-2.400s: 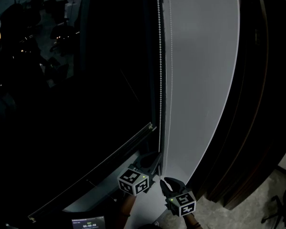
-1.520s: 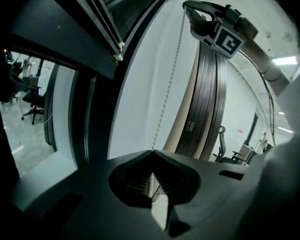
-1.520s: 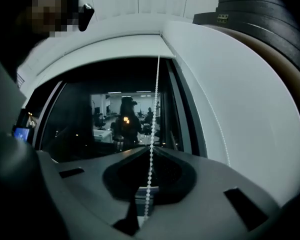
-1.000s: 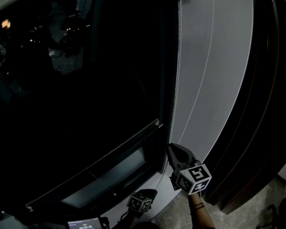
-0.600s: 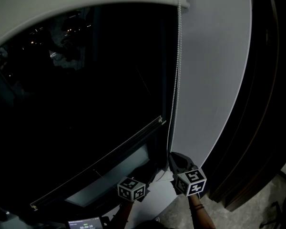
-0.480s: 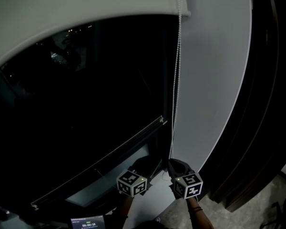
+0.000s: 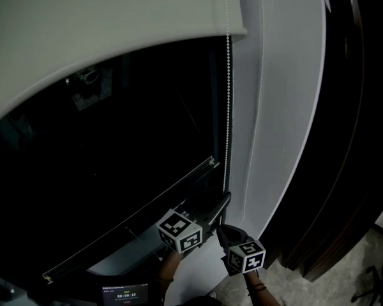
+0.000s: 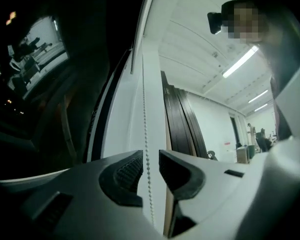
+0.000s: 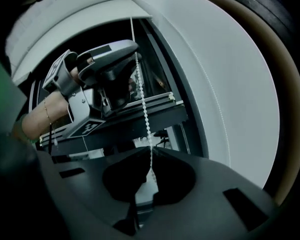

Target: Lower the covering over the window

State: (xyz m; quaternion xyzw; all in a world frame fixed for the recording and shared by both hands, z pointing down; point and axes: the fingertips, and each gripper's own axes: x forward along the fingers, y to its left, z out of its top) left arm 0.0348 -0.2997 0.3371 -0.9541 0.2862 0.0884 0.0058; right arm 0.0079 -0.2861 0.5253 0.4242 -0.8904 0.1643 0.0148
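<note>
Right gripper (image 9: pixel 150 153) lowest and nearest: jaws pressed together on the bead chain (image 7: pixel 227 107), pinched right at the tips, a short slack tail below. Left gripper (image 8: pixel 151 159) just above it on the same strand: jaws spread, chain running through the gap close to the ribbed left pad, not squeezed.

Chain judged light, thin and limp, with no stiffness of its own and taut only under pull. Beads small and probably smooth plastic, but lumpy enough to key into ribbed pads, so a firm pinch should not slip. Best hold: low on the strand, across the pads rather than at the very tips. Pull straight down along the chain; a sideways yank is likely to strain the beads or the clutch up top.

Chain hangs along the right edge of the window pane (image 7: pixel 115 158), past the lower frame rail (image 7: pixel 147 212). Second strand (image 7: pixel 260 75) lies against the pale wall strip (image 7: pixel 287 120), apart from both grippers.

Roller blind (image 7: pixel 102 30) covers only the top of the window, most of the glass bare below it. Fabric looks light; resistance likely from the roller mechanism only. Dark panels (image 7: pixel 354 139) far right.
</note>
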